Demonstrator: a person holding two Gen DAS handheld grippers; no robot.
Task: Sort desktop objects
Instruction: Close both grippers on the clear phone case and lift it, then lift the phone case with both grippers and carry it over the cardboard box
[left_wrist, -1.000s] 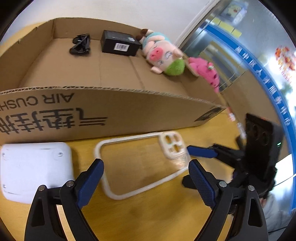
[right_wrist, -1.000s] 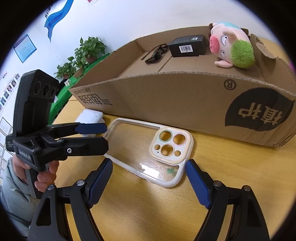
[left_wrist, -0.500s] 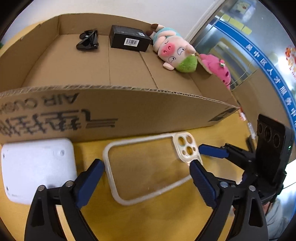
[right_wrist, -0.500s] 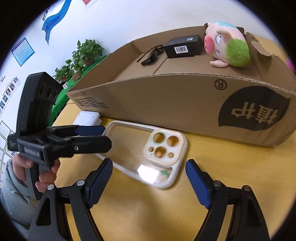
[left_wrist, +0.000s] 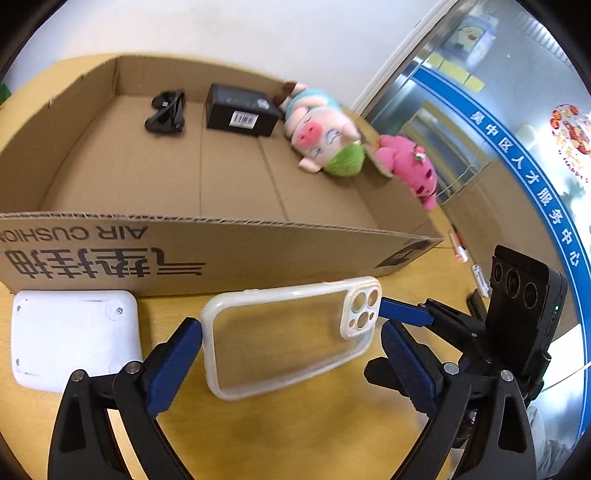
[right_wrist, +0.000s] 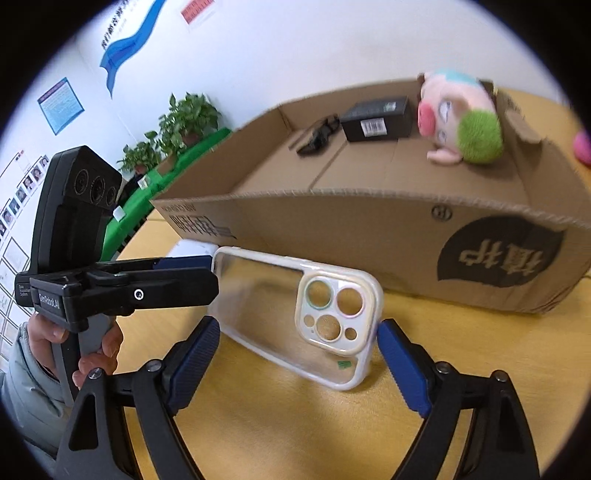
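A clear phone case with a white rim (left_wrist: 284, 334) (right_wrist: 295, 314) is tilted up off the yellow table, in front of the cardboard box (left_wrist: 229, 251) (right_wrist: 369, 229). My left gripper (left_wrist: 291, 354) has its pads at the case's two short ends, the left pad touching. My right gripper (right_wrist: 297, 350) straddles the case too, its right pad touching the camera-hole end. Each gripper also shows in the other's view (left_wrist: 406, 314) (right_wrist: 184, 280). Who bears the case, I cannot tell.
Inside the box lie black sunglasses (left_wrist: 166, 112), a black carton (left_wrist: 240, 110) and a pig plush (left_wrist: 321, 133). A pink plush (left_wrist: 410, 170) hangs at the box's right end. A white flat device (left_wrist: 74, 336) lies left of my left gripper.
The case has been lifted from lying flat to tilted up on its edge. Both grippers have closed in around it and risen, looking more into the box.
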